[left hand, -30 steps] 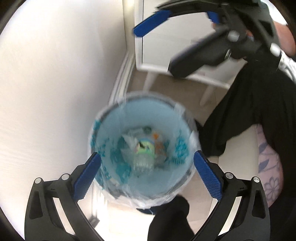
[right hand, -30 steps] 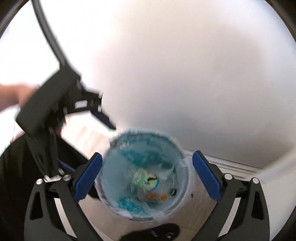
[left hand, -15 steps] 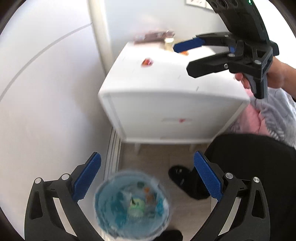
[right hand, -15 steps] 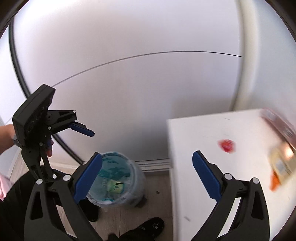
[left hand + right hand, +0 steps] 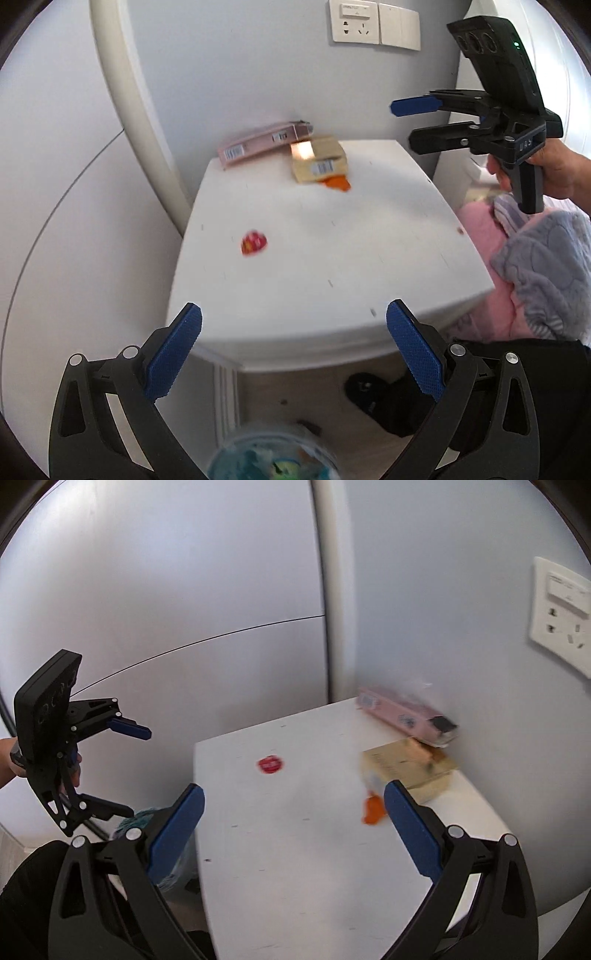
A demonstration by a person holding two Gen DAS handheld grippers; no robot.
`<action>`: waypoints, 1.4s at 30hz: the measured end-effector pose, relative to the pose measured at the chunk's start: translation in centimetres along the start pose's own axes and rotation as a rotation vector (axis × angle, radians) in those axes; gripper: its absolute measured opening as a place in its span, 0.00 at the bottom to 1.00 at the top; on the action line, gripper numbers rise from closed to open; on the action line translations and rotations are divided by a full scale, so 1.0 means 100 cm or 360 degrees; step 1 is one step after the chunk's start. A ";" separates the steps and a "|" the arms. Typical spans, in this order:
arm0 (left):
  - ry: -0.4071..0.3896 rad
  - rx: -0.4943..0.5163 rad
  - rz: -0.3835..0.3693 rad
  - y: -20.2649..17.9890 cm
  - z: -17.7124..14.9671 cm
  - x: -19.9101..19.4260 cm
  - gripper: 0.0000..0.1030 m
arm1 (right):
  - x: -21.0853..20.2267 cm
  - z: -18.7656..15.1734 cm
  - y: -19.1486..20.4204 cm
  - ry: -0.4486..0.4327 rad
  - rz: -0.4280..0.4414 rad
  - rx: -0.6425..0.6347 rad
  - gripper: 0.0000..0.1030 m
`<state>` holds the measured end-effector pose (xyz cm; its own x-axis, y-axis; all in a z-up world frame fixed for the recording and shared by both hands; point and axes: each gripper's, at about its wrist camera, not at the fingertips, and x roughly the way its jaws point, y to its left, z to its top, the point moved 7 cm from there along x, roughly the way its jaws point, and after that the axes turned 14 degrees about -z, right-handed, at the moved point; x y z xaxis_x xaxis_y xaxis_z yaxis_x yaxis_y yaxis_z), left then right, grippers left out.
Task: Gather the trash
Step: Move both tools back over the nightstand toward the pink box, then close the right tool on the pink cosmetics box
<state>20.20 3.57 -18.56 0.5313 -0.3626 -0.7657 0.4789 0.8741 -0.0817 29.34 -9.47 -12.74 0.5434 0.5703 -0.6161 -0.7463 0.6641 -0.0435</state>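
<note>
Both grippers, left gripper (image 5: pixel 293 347) and right gripper (image 5: pixel 293 825), are hanging released (nothing held) over white counter (image 5: pixel 369 258); red wrapper (image 5: pixel 254 242) is lying there.

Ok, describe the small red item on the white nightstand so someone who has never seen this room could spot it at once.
Find the white nightstand against the wall below the socket plate. The small red wrapper lies alone on its top, near the edge facing the wardrobe and nearer the front than the boxes. The pink box, tan box and orange scrap cluster at the back; this is the only round red piece.
</note>
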 end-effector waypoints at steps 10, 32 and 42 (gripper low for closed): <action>-0.0023 0.0066 -0.0062 0.053 0.059 0.044 0.94 | 0.043 0.018 -0.060 0.0002 -0.0100 0.0175 0.92; 0.0105 0.0167 -0.0399 0.147 0.159 0.126 0.94 | 0.127 0.033 -0.092 0.0281 -0.0200 0.0397 0.92; 0.0164 0.0268 -0.0522 0.162 0.186 0.167 0.94 | 0.144 0.030 -0.112 0.0347 -0.0203 0.0382 0.92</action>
<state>49.86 5.69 -20.79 0.2619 -0.5722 -0.7772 0.7245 0.6486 -0.2334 46.70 -7.23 -18.75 0.5123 0.3761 -0.7721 -0.5520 0.8329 0.0395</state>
